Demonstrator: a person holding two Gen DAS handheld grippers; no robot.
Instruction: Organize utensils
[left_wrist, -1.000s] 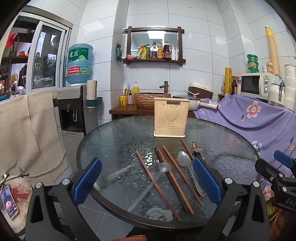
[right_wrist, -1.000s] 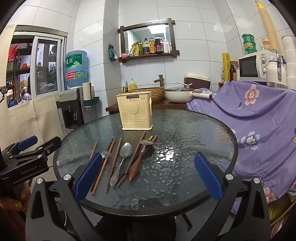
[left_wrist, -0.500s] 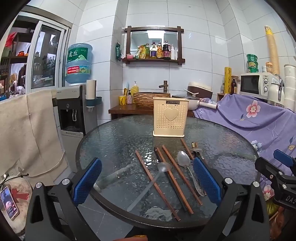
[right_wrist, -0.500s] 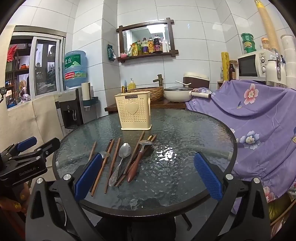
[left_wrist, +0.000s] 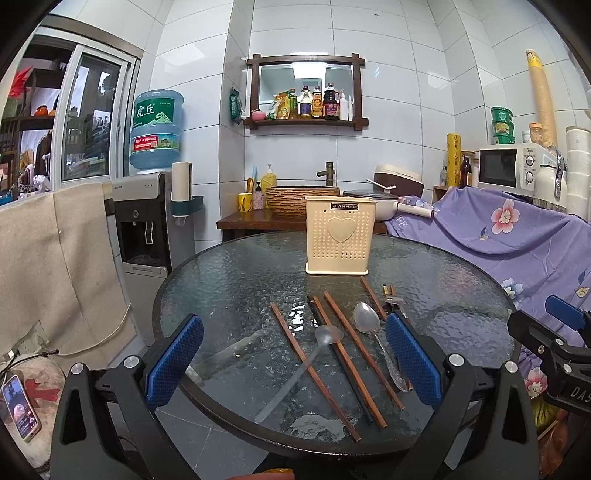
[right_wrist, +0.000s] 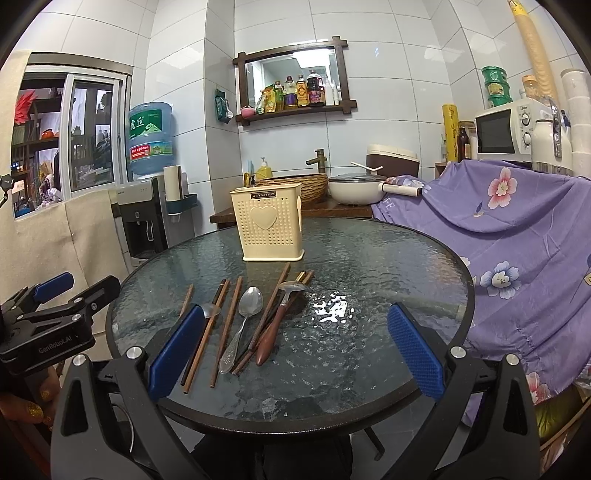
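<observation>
Flat on glass table, brown chopsticks & metal spoons, both claws wide, empty.

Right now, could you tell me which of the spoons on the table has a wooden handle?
The rightmost spoon, lying nearest the bare glass: its handle is reddish-brown wood, while the other two spoons are all metal.

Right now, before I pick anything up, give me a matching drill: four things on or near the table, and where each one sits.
Things:
1. utensil holder
2. wooden-handled spoon
3. steel spoon
4. microwave

Places:
A. far right, behind the purple cloth
B. upright at the back of the glass table
C. lying flat, rightmost of the utensils
D. lying flat among the chopsticks

Pairs: 1-B, 2-C, 3-D, 4-A
</observation>
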